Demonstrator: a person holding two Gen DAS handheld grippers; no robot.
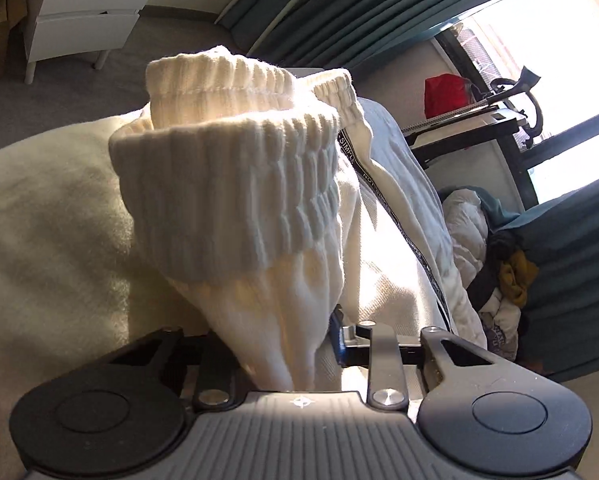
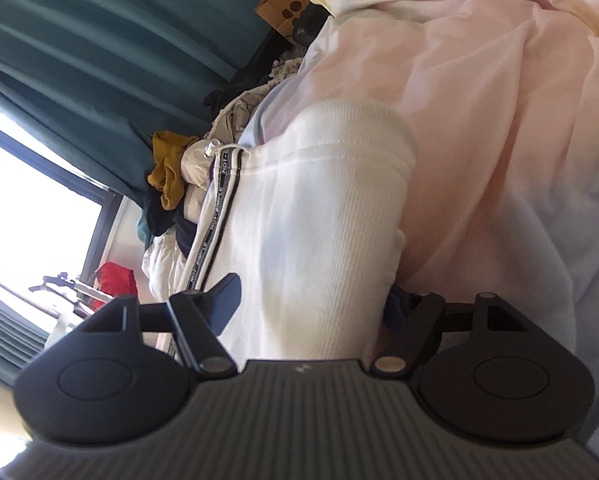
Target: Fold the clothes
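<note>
A white sweatshirt with ribbed cuffs and a black lettered tape lies across a cream bed cover. My left gripper is shut on a bunch of the white sweatshirt just below a ribbed cuff, which stands up in front of the camera. My right gripper is shut on another part of the white sweatshirt, with a ribbed cuff beyond the fingers. The fingertips of both grippers are hidden by cloth.
A pile of other clothes with a mustard piece lies by the teal curtains and window. A pale pink duvet covers the bed. A white drawer unit, a red bag and a paper bag stand further off.
</note>
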